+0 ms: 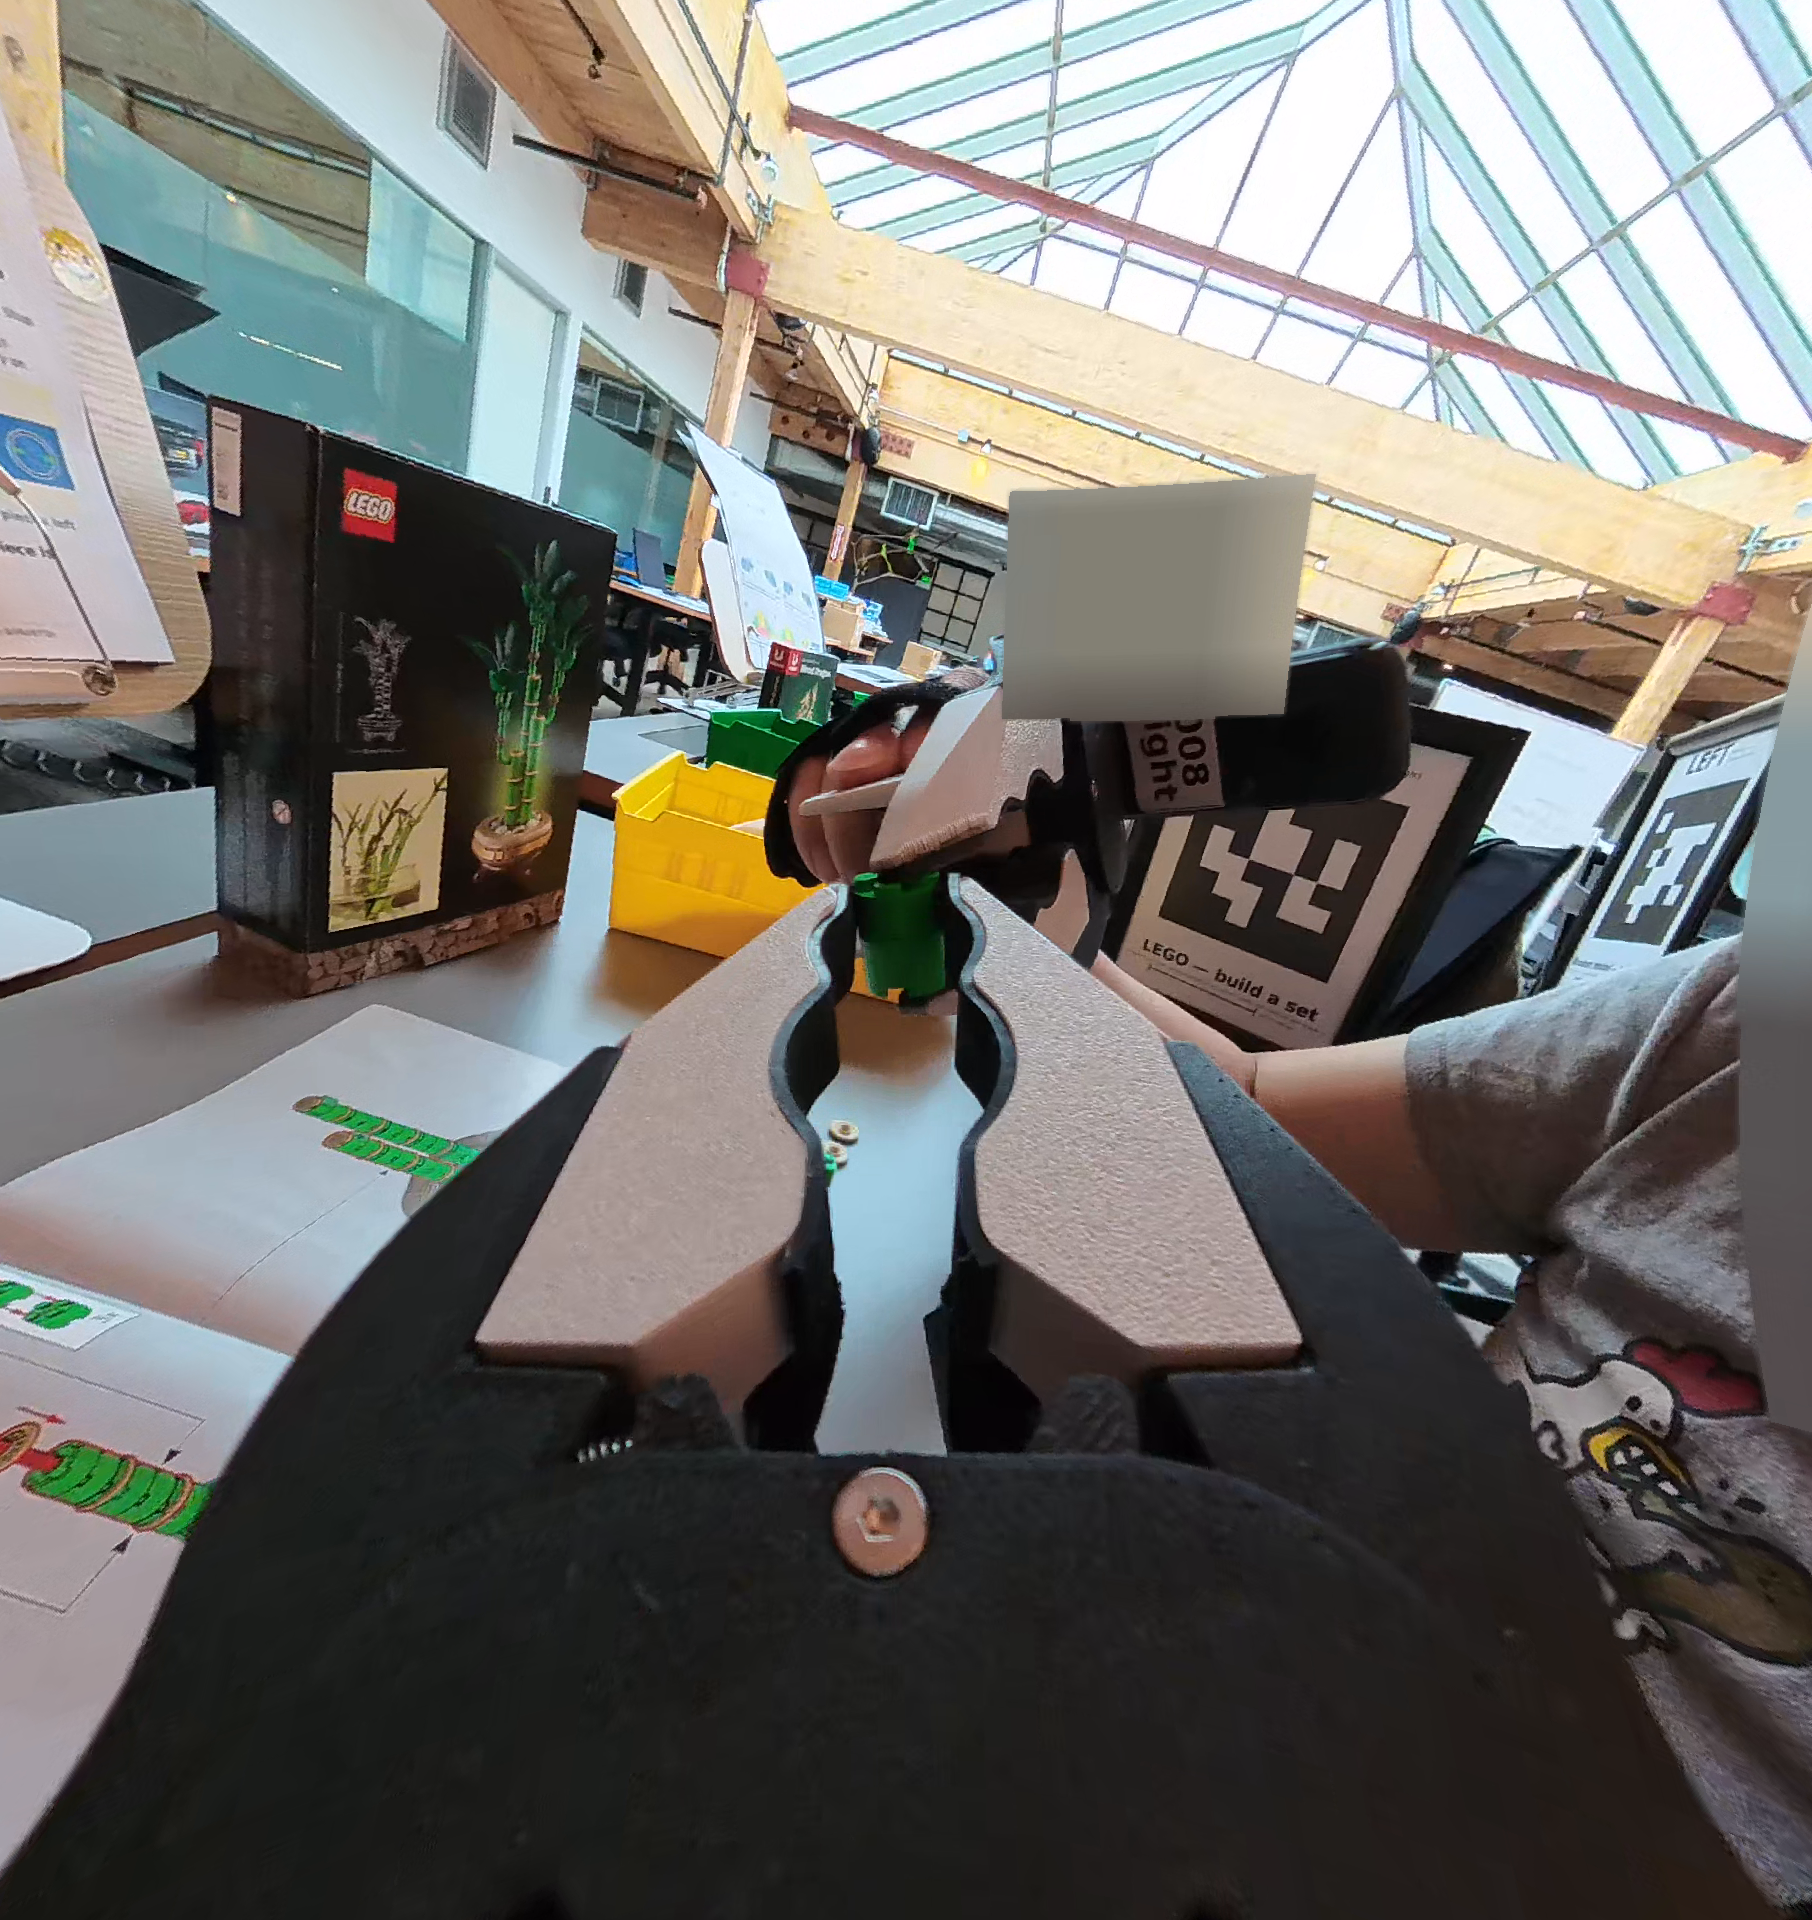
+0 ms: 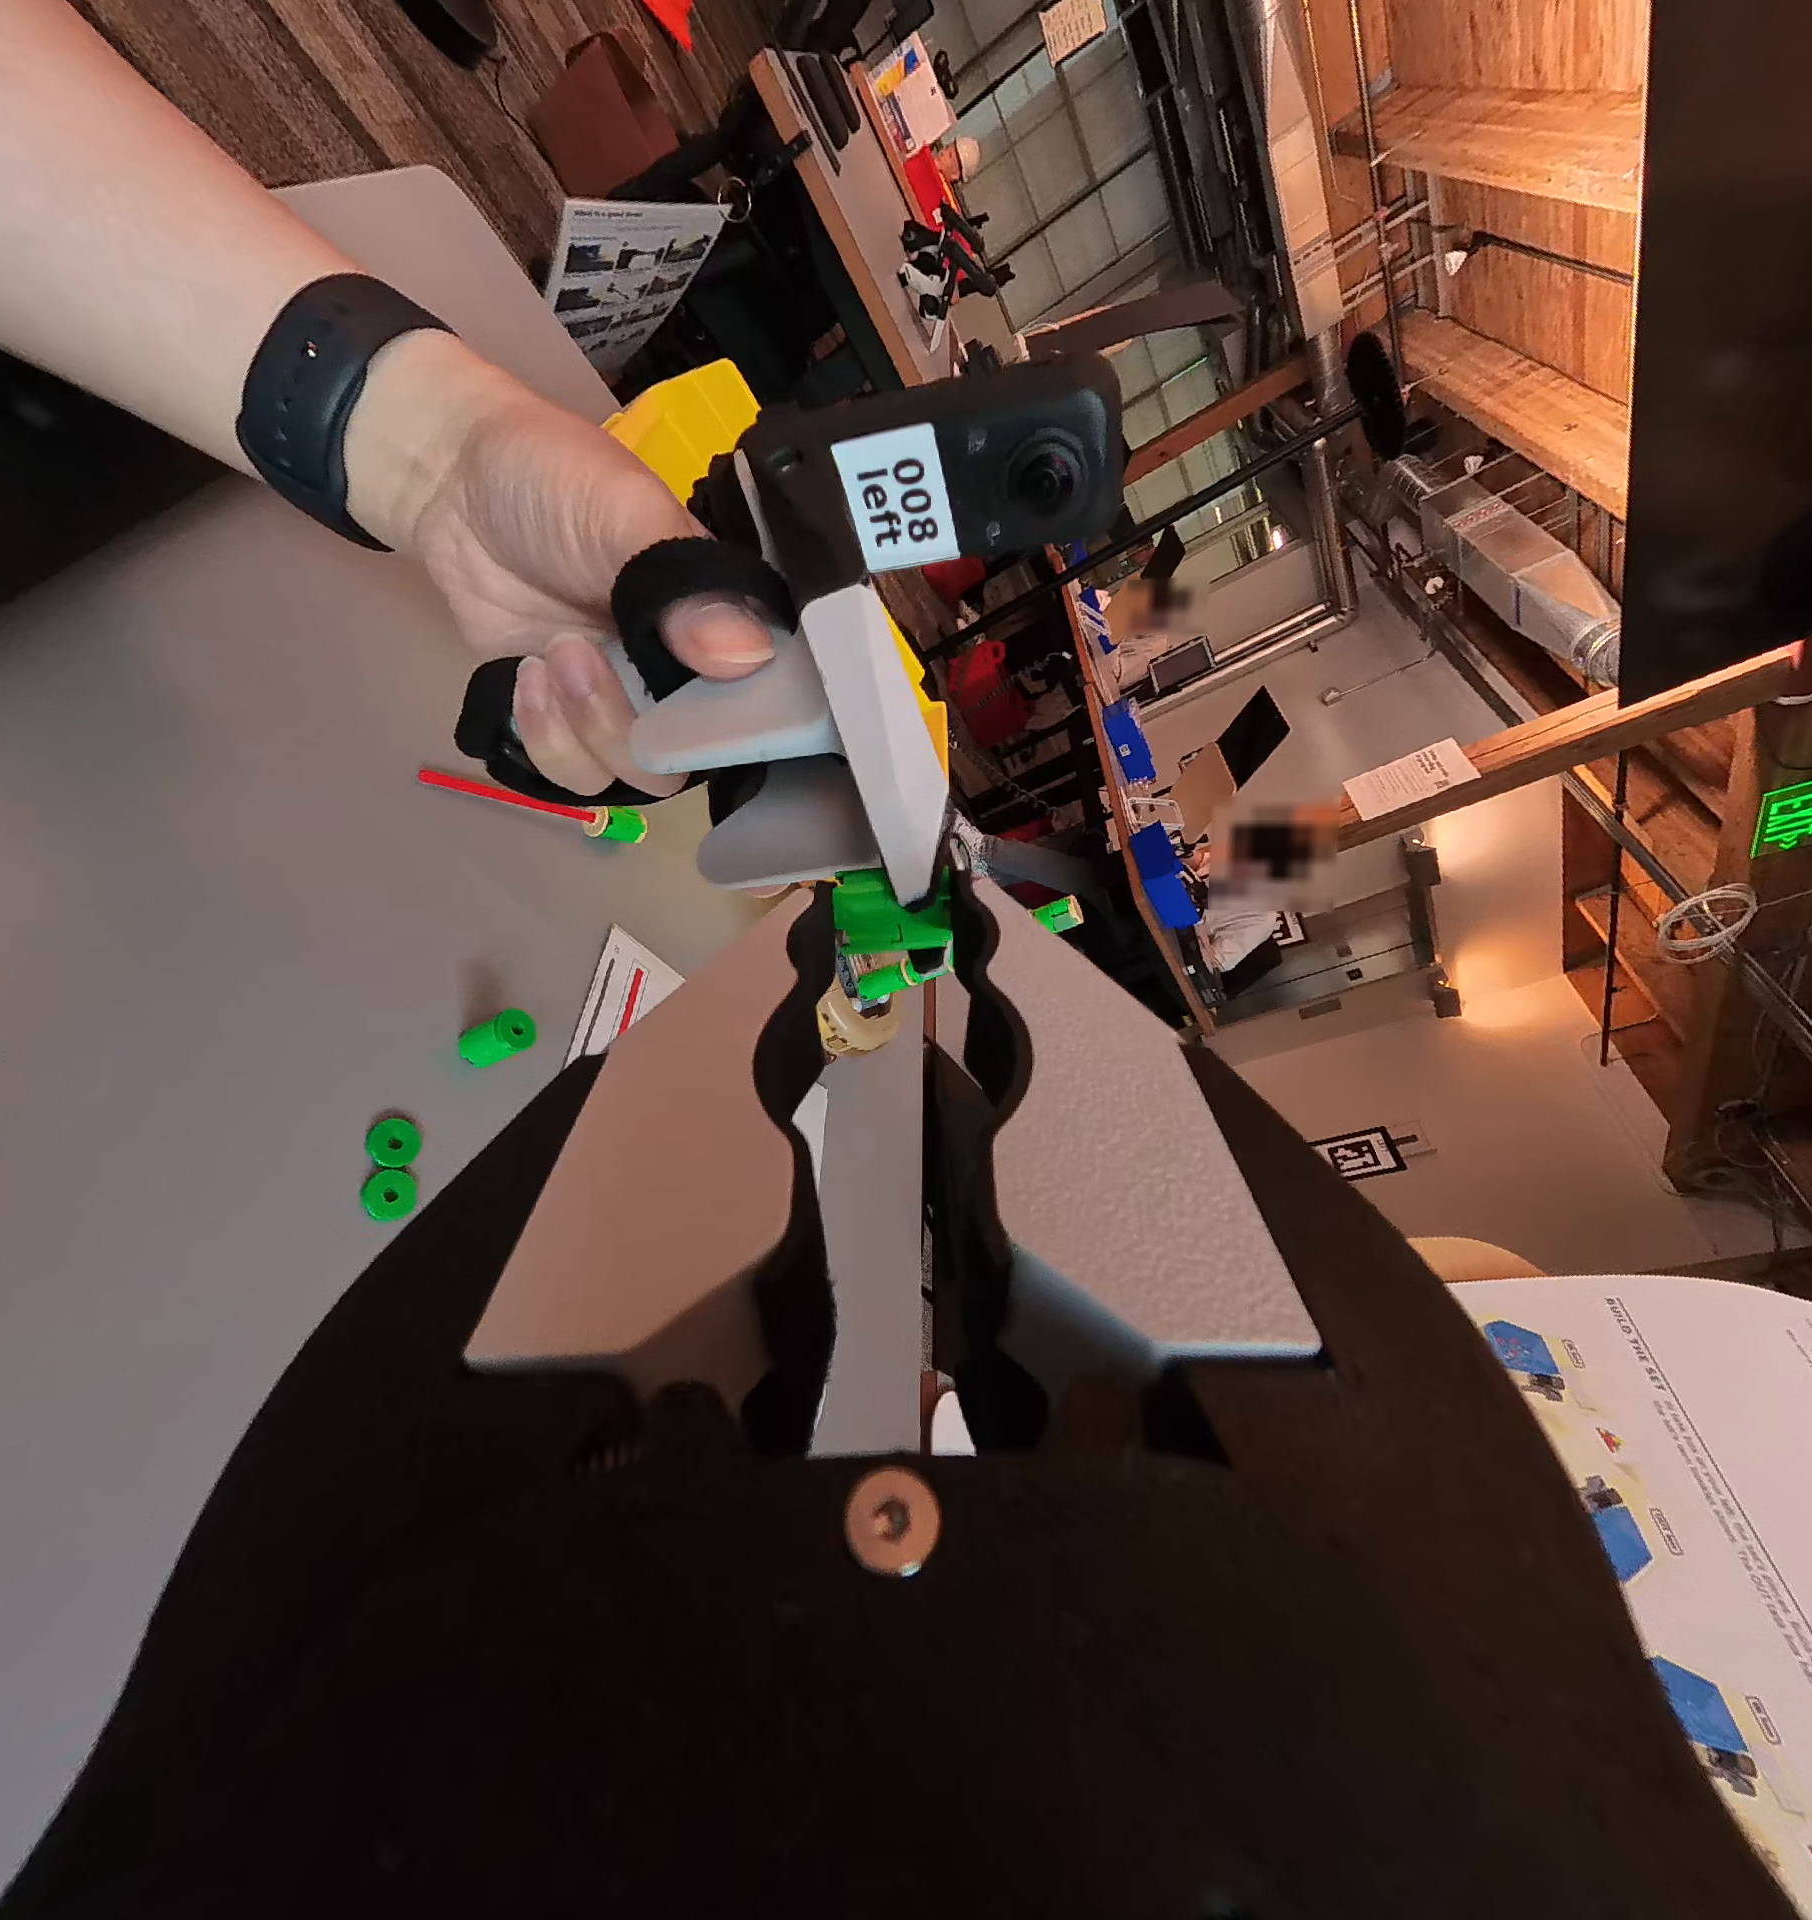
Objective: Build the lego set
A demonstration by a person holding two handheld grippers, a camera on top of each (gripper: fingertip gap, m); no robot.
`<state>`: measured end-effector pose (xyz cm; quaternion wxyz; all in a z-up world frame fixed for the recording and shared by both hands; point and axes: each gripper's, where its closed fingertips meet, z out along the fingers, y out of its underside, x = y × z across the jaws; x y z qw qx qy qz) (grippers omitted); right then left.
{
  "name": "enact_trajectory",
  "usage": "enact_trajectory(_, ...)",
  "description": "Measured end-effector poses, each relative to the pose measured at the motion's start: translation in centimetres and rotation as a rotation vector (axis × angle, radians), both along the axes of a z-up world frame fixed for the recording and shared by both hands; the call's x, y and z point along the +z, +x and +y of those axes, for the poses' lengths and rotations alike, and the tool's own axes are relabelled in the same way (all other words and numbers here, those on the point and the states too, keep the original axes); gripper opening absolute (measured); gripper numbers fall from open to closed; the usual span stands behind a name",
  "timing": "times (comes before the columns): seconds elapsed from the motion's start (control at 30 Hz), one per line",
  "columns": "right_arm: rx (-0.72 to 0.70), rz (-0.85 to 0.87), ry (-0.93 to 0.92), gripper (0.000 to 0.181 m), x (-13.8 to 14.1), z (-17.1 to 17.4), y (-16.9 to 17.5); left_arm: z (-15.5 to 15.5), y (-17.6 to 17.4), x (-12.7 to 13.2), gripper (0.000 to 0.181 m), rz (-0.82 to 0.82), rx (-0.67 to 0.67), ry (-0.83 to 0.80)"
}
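A green round lego stack point(image 1: 899, 940) is held above the grey table between the tips of my left gripper point(image 1: 897, 925), which is shut on it. My right gripper point(image 1: 907, 831) comes in from above and meets the top of the stack. In the right wrist view my right gripper point(image 2: 891, 930) is shut on the green stack point(image 2: 876, 914), and the left gripper's fingers point(image 2: 881, 748) press onto it from above. A tan round piece point(image 2: 860, 1023) shows just below the stack. What joins the parts is hidden by the fingers.
Loose on the table are a red axle point(image 2: 502, 795) with a green end, a green cylinder point(image 2: 497, 1037) and two green discs point(image 2: 391, 1169). A yellow bin point(image 1: 694, 862), the lego box point(image 1: 403, 686), an open instruction booklet point(image 1: 258, 1195) and a framed marker sign point(image 1: 1266, 883) stand around. Left and right tips are no more than a few centimetres apart. Left tips and right tips are each some 20 centimeters from the green cylinder point(image 2: 497, 1037).
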<state>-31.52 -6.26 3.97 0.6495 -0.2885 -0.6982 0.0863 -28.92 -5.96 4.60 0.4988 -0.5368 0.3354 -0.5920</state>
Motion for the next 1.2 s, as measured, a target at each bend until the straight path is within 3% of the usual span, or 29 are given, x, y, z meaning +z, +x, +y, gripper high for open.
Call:
enact_trajectory(0.37,-0.022,0.016,0.012,0.022,0.7,0.3,0.8,0.7,-1.5,1.3,0.024,-0.148,-0.068,-0.159)
enact_trajectory(0.6,-0.070,-0.001,0.026,0.022,0.6,1.4,1.6,0.9,-1.4,0.8,0.026,-0.117,-0.043,-0.154)
enact_trajectory(0.87,-0.218,0.191,-0.153,0.020,2.5,6.8,7.3,1.5,-1.6,0.4,0.023,-0.092,-0.009,-0.153)
enact_trajectory(1.2,-0.205,0.131,-0.081,0.021,1.9,6.1,6.7,2.2,-1.6,-0.5,0.023,-0.024,0.054,-0.126)
